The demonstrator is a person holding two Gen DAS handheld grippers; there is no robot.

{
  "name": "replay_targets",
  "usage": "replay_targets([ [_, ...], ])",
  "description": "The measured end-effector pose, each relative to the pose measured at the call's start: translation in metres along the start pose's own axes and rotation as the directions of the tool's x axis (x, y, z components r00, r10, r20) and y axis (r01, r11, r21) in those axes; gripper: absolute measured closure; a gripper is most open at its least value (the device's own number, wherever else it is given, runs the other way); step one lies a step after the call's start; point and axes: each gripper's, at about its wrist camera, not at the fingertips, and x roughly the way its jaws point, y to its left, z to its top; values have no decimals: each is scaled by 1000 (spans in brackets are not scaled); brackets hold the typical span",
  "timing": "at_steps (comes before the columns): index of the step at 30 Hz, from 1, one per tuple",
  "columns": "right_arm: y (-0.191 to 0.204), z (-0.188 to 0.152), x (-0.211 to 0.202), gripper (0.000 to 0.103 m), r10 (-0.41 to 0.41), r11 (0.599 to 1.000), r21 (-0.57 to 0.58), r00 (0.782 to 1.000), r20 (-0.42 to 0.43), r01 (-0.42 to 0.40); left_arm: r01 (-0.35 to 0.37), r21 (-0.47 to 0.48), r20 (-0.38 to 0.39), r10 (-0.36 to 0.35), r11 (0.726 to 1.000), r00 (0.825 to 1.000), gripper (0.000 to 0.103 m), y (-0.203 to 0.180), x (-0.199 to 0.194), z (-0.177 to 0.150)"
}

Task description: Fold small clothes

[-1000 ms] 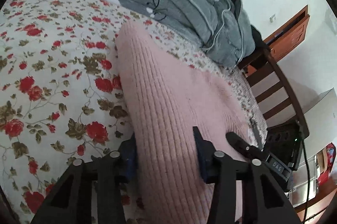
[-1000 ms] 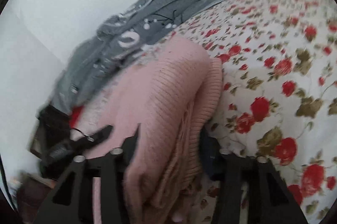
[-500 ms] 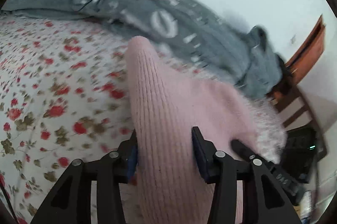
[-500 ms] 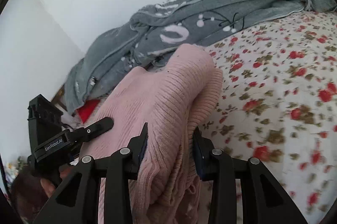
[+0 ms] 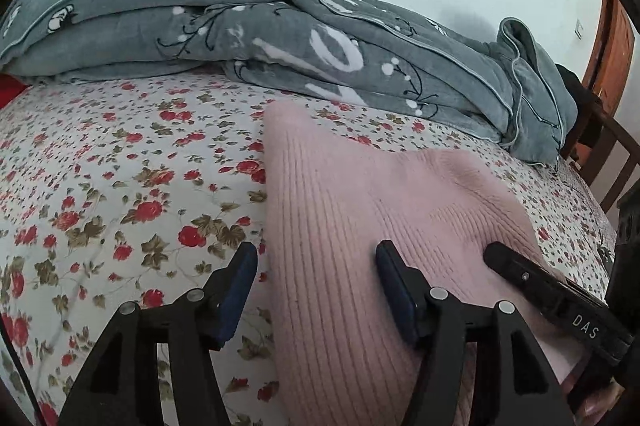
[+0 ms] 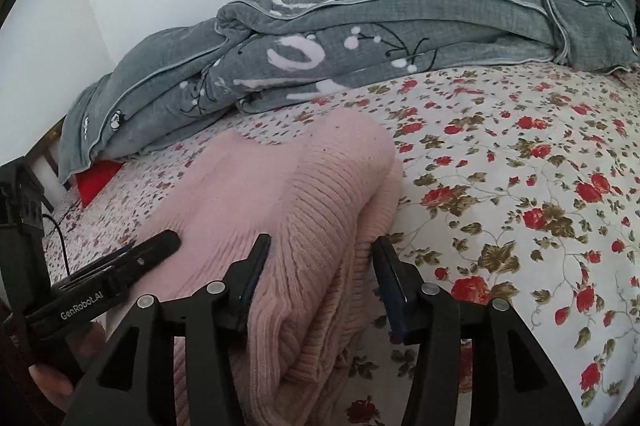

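Pink knit sweater (image 5: 360, 234) folded, lying mid-bed on floral sheet (image 5: 120, 186), grey quilt (image 5: 280, 38) bunched along far edge by wall. Left tongs (image 5: 316, 266) wide, straddling sweater's left edge, not pinching. Right tongs (image 6: 320, 258) wide too, around its right folded edge, fabric bulging between pads.

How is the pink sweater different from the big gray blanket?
The pink sweater is plain, ribbed knit; the gray blanket has white patterns and piped edges. The sweater is folded into a compact stack near the tongs; the blanket is piled loosely against the wall and far bigger. Both lie on the flowered bedsheet.
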Motion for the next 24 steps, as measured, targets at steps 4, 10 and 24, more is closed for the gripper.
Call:
replay_targets([
  [4,2,-1,-1,51,-18,1000,-10,1000,5,18,-7,3,8,7,1000,1000,41,0,-4,-4],
  [10,2,0,-2,50,-17,1000,-15,1000,6,17,-31,20,31,30,999,999,38,-3,-9,-6],
  [24,13,-4,-28,87,-13,995,-95,991,131,26,44,34,94,-47,998,994,35,-1,-28,-6],
])
